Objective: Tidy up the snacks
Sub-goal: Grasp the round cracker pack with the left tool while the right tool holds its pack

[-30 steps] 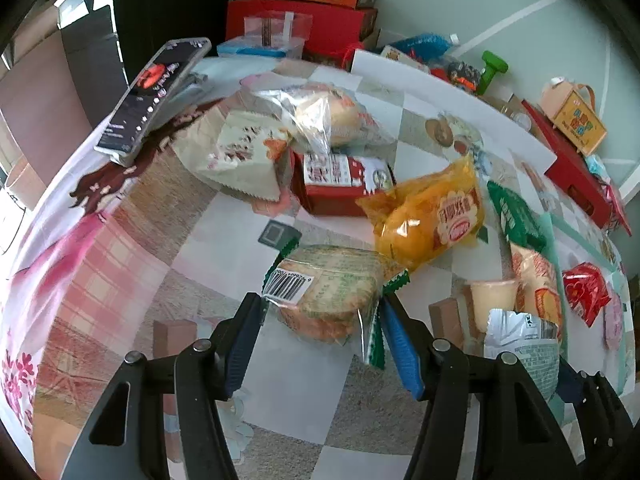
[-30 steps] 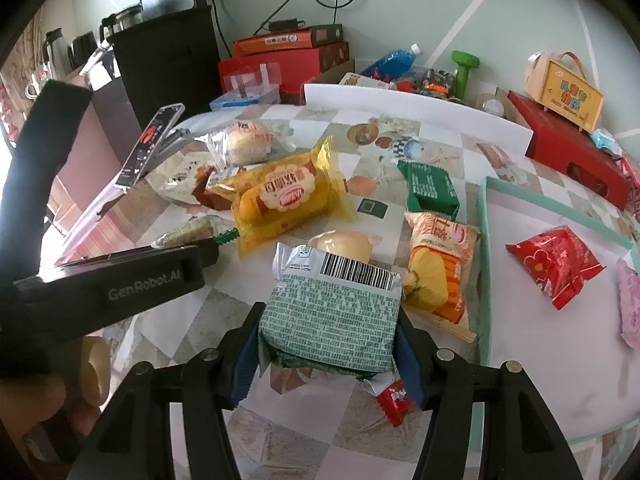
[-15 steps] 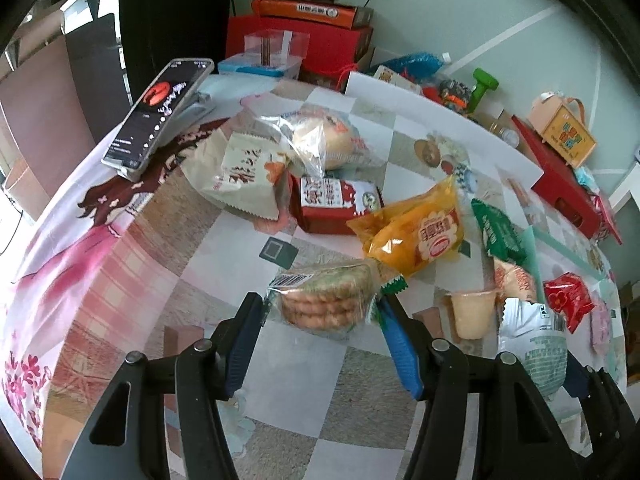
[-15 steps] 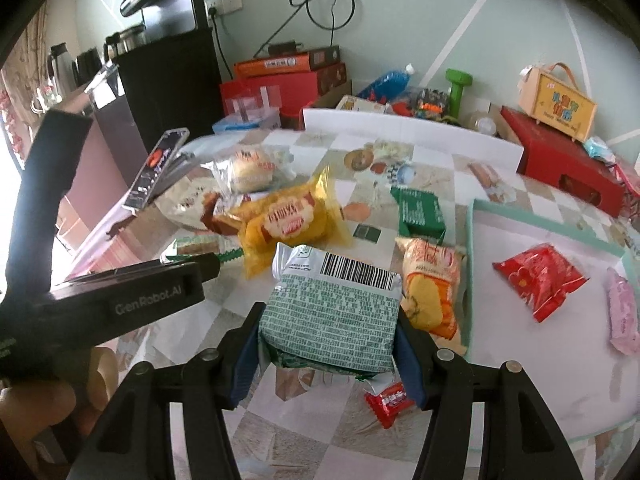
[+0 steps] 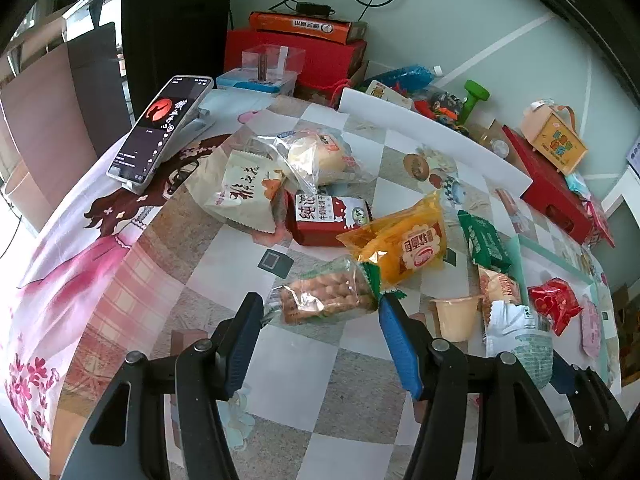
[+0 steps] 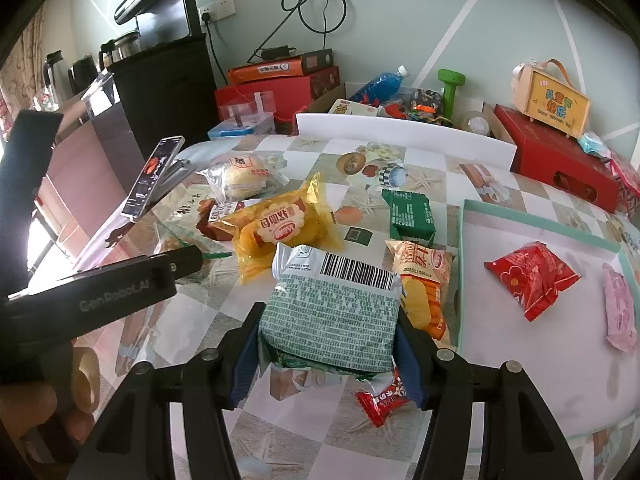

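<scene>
My left gripper is shut on a clear biscuit packet with green ends, held a little above the checked tablecloth. The packet lies crosswise between the blue pads. My right gripper is shut on a green-and-white snack packet with a barcode on top, just left of the teal-rimmed white tray. A red packet and a pink one lie in the tray. In the right wrist view the left gripper's black body reaches in from the left.
Loose snacks cover the table: a yellow packet, a red milk box, a bagged bun, a white packet, a green packet, an orange packet, a jelly cup and a small red candy. A phone on a stand is at the far left.
My left gripper has risen with the biscuit packet, and the packet has turned so the biscuits show instead of the barcode. The right gripper keeps its packet and has hardly moved.
</scene>
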### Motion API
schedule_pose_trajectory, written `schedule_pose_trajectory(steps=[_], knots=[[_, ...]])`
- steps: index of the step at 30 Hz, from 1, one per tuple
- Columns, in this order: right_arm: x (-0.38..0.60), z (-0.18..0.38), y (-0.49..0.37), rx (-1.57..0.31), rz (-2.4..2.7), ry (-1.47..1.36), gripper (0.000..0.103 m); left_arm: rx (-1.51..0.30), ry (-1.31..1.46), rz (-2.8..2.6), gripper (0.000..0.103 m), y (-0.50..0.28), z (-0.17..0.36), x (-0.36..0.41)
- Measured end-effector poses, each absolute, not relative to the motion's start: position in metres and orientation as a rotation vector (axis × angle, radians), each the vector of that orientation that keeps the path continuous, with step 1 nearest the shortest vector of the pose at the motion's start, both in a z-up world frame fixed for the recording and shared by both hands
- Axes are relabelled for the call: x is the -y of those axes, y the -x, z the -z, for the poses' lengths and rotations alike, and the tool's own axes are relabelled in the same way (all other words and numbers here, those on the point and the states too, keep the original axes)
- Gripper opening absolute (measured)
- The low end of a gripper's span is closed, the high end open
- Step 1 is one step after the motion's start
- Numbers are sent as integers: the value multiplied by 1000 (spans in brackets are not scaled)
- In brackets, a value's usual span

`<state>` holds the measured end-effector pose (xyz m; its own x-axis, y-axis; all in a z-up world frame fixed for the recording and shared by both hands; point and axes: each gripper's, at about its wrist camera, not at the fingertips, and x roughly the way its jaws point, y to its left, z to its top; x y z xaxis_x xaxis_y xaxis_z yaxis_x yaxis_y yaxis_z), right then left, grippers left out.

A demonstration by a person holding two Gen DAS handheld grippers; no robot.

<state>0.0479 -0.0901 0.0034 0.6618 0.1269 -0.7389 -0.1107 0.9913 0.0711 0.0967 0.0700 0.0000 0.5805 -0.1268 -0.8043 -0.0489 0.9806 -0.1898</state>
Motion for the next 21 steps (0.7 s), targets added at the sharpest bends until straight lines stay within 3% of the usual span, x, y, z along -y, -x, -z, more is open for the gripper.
schedule_pose_trajectory(steps=[1, 4, 10, 12, 14, 21], knots=[[90, -3, -48, -837, -133, -21, 62, -950, 200, 47, 61, -96, -1, -70], [91, -3, -48, -836, -132, -24, 62, -948, 206, 48, 40, -96, -1, -70], [91, -1, -48, -847, -128, -26, 62, -991, 217, 39, 40, -101, 10, -71], [91, -1, -49, -848, -126, -28, 62, -1000, 226, 35, 47, -102, 13, -71], [91, -1, -49, -849, -126, -28, 62, -1012, 222, 41, 67, -103, 15, -69], [94, 2, -51, -868, -114, -29, 62, -1080, 145, 85, 72, -111, 35, -47]])
